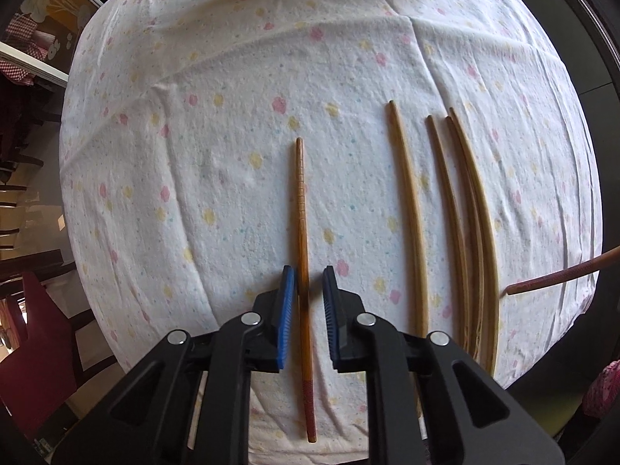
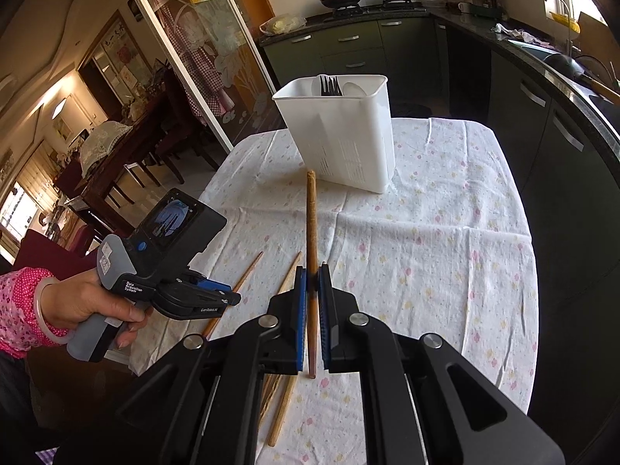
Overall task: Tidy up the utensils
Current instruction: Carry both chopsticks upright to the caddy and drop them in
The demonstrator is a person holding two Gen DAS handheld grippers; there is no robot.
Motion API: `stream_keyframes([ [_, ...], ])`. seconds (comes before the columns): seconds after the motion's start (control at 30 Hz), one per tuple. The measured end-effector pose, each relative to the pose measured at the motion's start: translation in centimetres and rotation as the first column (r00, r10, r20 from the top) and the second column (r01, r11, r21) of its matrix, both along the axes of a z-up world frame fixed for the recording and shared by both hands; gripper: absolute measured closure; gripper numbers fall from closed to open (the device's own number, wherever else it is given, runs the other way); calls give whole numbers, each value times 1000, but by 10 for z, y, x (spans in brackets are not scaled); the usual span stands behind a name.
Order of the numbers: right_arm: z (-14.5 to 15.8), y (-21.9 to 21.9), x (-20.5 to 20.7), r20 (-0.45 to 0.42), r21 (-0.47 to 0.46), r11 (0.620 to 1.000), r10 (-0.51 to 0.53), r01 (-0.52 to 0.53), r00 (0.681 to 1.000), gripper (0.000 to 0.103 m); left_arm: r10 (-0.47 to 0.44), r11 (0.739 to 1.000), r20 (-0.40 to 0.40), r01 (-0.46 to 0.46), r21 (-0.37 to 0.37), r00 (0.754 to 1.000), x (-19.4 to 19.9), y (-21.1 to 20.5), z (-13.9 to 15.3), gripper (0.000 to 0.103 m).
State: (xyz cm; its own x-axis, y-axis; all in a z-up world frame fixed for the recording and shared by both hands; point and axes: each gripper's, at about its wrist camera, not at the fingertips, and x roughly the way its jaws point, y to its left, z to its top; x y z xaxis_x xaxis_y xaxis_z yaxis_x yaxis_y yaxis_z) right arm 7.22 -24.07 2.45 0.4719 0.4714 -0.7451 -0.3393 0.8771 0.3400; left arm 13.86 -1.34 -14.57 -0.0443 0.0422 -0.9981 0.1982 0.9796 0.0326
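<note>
My left gripper (image 1: pixel 309 279) is open, low over the table, its blue pads on either side of a reddish-brown chopstick (image 1: pixel 301 209) lying on the cloth. Several paler chopsticks (image 1: pixel 445 209) lie to its right. My right gripper (image 2: pixel 312 271) is shut on another reddish chopstick (image 2: pixel 311 217) and holds it above the table, pointing toward the white utensil holder (image 2: pixel 341 135). That held chopstick also shows at the right edge of the left wrist view (image 1: pixel 562 277). The holder has a fork (image 2: pixel 330 85) and a white spoon (image 2: pixel 354 89) in it. The left gripper also shows in the right wrist view (image 2: pixel 232 296).
The round table wears a white flowered cloth (image 2: pixel 445 252). Dark kitchen cabinets (image 2: pixel 542 124) curve along the right. A red chair (image 1: pixel 42 348) stands at the table's left. A glass sliding door (image 2: pixel 193 58) and a dining table (image 2: pixel 116 155) lie beyond on the left.
</note>
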Motion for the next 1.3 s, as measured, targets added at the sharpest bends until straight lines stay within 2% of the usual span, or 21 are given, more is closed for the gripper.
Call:
stream_keyframes([
  [0.07, 1, -2, 0, 2, -2, 1000, -5, 5, 1000, 96, -2, 1000, 2, 2, 3, 1000, 1, -2, -2, 89],
  [0.17, 2, -6, 1, -1, 2, 1000, -12, 12, 1000, 96, -14, 1000, 11, 14, -3, 1000, 0, -8, 0, 96],
  [0.27, 4, -7, 0, 1, 6, 1000, -12, 12, 1000, 96, -24, 1000, 43, 24, 1, 999, -2, -13, 2, 97],
  [0.37, 8, -9, -1, 6, 11, 1000, -14, 14, 1000, 96, -13, 1000, 71, 15, -26, 997, -2, -14, 13, 97],
  [0.57, 16, -16, -1, 21, 15, 1000, -26, 26, 999, 96, -11, 996, 190, 29, -90, 982, -7, -11, 63, 97],
  [0.8, 32, -20, -4, 59, 17, 999, -35, 34, 998, 96, 9, 988, 326, 42, -147, 945, -10, 2, 122, 97],
  [1.0, 47, -20, -4, 92, 19, 999, -33, 31, 995, 96, 30, 981, 402, 51, -189, 915, -5, 8, 161, 97],
  [1.1, 61, -20, 1, 121, 19, 999, -42, 40, 992, 96, 49, 974, 449, 56, -219, 892, 2, 3, 187, 97],
  [1.17, 74, -20, 8, 150, 19, 999, -52, 50, 987, 96, 66, 970, 496, 62, -236, 866, 8, 1, 210, 97],
  [1.23, 91, -20, 17, 188, 23, 998, -66, 63, 980, 96, 81, 963, 553, 79, -259, 829, 17, -3, 235, 97],
  [1.3, 108, -20, 28, 224, 37, 996, -84, 78, 971, 96, 96, 959, 620, 95, -268, 779, 26, -9, 261, 97],
])
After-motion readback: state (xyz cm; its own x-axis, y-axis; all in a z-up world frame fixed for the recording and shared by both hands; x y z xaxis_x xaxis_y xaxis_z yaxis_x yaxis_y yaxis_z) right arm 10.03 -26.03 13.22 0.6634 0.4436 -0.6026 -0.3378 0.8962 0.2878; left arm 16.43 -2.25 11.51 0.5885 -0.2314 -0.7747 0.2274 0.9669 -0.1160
